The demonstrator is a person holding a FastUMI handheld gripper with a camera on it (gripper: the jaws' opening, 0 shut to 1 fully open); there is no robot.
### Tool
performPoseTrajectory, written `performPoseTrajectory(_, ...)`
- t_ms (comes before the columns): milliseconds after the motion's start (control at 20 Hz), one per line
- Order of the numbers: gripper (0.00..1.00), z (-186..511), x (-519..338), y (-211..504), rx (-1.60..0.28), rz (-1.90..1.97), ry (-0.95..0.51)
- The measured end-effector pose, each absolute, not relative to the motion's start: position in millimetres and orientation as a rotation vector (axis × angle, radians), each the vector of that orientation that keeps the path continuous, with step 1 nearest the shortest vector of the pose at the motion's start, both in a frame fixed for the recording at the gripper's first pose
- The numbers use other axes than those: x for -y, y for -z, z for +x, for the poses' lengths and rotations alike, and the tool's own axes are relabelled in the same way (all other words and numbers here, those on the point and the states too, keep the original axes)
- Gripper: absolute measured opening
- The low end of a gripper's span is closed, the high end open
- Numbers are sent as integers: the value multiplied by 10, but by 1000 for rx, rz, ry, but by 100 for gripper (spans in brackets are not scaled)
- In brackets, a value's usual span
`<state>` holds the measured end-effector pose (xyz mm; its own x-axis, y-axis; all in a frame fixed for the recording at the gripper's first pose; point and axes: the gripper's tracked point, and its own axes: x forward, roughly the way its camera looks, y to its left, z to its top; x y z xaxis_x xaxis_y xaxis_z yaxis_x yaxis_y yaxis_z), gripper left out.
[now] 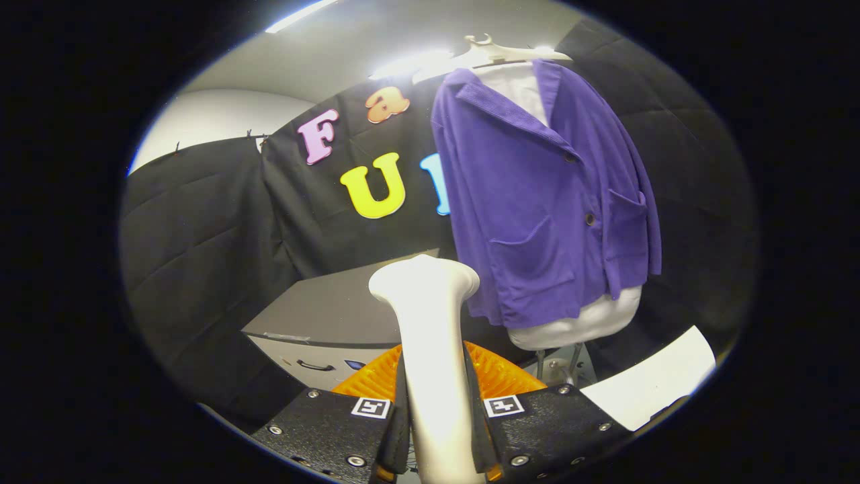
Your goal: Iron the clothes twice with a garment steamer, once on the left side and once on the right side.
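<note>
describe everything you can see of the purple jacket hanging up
The purple corduroy-like jacket hangs on a pale hanger over a white mannequin torso, which shows at the collar and below the hem. It has a notched collar, two dark buttons done up, two front patch pockets and long sleeves hanging loose. It hangs beyond the white garment steamer, apart from its head; the gripper is shut on the steamer's handle.

The tongs [437,430] are clamping the white steamer [430,316], its head blocking the way straight ahead. Open air is lying between it and the purple jacket [537,202]; the grey bench [336,316] is crowding the lower left.
</note>
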<state>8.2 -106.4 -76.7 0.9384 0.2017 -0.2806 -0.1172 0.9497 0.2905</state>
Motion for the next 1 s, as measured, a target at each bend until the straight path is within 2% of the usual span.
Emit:
performPoseTrajectory(450,36,648,-212,105,-234,143,-198)
performPoseTrajectory(750,37,1396,-775,-299,-177,124,-104)
performPoseTrajectory(1000,38,2073,-1101,-445,-206,184,-17)
